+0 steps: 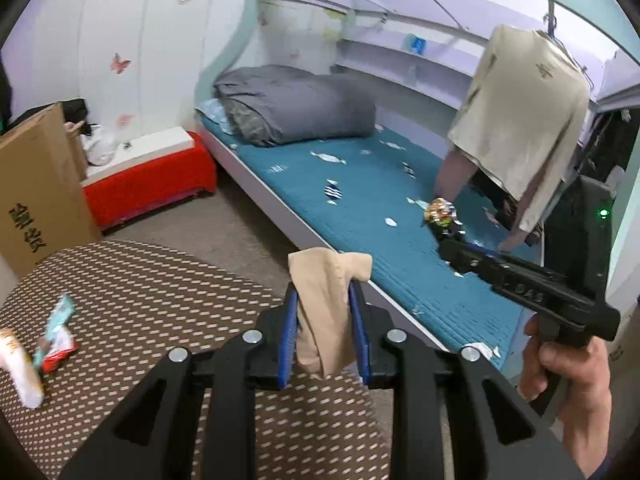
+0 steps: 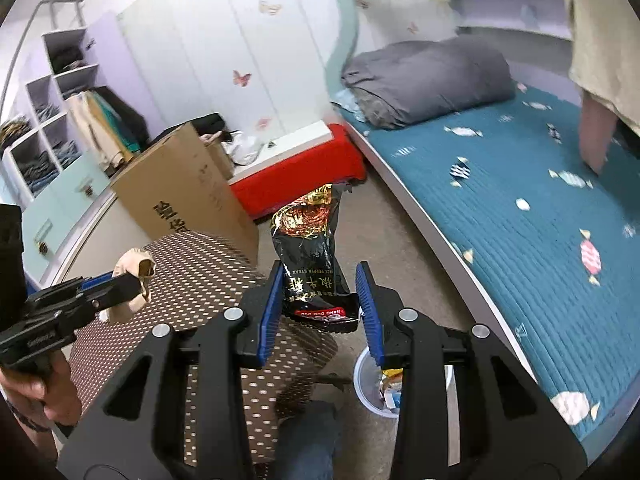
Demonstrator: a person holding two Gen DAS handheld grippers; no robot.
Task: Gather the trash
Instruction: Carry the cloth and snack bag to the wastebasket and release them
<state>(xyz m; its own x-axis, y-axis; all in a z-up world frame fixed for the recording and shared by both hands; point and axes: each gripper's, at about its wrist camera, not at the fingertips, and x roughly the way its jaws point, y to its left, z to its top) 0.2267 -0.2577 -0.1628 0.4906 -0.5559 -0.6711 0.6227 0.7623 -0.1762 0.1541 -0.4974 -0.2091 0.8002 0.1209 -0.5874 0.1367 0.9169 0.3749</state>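
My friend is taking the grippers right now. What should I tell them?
Left hand-held gripper: shut on a beige stocking-like cloth.
Right hand-held gripper: holds a black-and-gold crinkly snack wrapper.
White round bin: on the floor below the right gripper, some trash already inside.
Left to do: drop both items in, then fetch the white packet and the teal-and-red wrappers from the brown dotted table.

I see a glossy black foil snack wrapper (image 2: 310, 256), a soft matt beige cloth stocking (image 1: 326, 312), and a quilted teal fabric bedspread (image 1: 360, 200).
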